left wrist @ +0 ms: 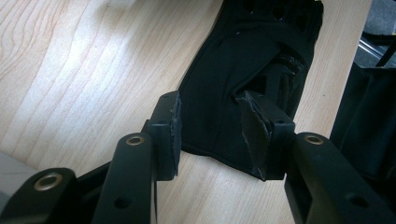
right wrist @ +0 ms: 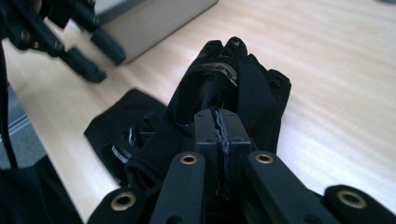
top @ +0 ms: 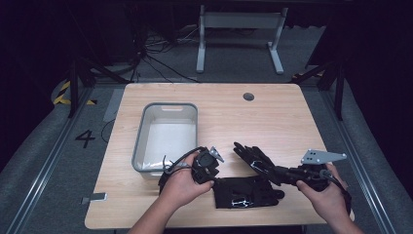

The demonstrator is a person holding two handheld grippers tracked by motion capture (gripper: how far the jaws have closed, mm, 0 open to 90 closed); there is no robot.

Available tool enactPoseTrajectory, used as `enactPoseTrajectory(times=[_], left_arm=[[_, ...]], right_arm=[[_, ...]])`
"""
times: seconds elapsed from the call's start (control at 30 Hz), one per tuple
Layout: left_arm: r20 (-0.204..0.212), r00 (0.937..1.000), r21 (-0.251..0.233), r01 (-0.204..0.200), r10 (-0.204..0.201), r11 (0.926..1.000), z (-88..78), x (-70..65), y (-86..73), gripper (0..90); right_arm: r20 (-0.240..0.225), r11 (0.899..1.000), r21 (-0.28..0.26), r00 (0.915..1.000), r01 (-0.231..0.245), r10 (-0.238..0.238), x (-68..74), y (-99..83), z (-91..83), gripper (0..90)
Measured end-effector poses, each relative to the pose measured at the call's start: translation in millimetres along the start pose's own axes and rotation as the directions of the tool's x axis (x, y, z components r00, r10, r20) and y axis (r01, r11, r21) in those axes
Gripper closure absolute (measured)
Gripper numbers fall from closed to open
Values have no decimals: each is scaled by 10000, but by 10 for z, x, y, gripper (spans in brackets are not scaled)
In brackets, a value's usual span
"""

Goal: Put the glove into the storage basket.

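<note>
Two black gloves are in play. One glove (top: 248, 194) lies flat on the wooden counter (top: 272, 122) near the front edge, between the two hands. The other glove (top: 254, 157) is lifted off the wood, its fingers pointing up and away toward the middle of the counter, its cuff pinched in the right gripper (top: 287, 174). In the right gripper view that raised glove (right wrist: 229, 88) hangs straight ahead of the jaws, which are pressed together on its fabric, and the flat glove (right wrist: 126, 126) shows beneath and to the left of it.

The left gripper (top: 207, 165) hovers just at the cuff end of the flat glove. In the left gripper view its jaws stand apart with the glove (left wrist: 238, 79) lying between and beyond them; the pads (left wrist: 176, 130) do not press on it, and bare wood shows beneath the tips.

The left hand (top: 182, 185) comes in from the bottom edge, the right hand (top: 326, 195) from the lower right. A grey bin (top: 141, 131) sits on the counter just behind the left gripper, its near wall close to it.
</note>
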State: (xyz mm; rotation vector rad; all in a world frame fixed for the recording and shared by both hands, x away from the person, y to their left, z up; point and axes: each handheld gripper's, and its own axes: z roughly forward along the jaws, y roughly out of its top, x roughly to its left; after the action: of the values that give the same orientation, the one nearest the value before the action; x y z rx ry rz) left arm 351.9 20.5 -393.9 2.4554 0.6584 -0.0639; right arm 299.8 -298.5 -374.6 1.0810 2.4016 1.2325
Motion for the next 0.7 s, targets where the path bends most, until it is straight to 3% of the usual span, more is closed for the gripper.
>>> enactPoseTrajectory(times=[0.33,0.5,0.57,0.7], left_arm=[[-39,10000,63,54,-54,10000,-1,-5,-24,584],[-43,10000,103,54,-54,9999,6,-5,-28,583],[-47,10000,119,21,-21,9999,7,-3,-30,582],[-40,10000,59,78,-78,10000,-3,-8,-35,579]], right_arm=[[-127,9951,986,9999,5,8,158,-216,203,872],[-431,9842,1754,9986,-233,313,202,-302,282,799],[-669,9846,1705,9965,-386,507,217,-312,282,744],[-683,9883,1503,9970,-249,355,212,-267,239,723]])
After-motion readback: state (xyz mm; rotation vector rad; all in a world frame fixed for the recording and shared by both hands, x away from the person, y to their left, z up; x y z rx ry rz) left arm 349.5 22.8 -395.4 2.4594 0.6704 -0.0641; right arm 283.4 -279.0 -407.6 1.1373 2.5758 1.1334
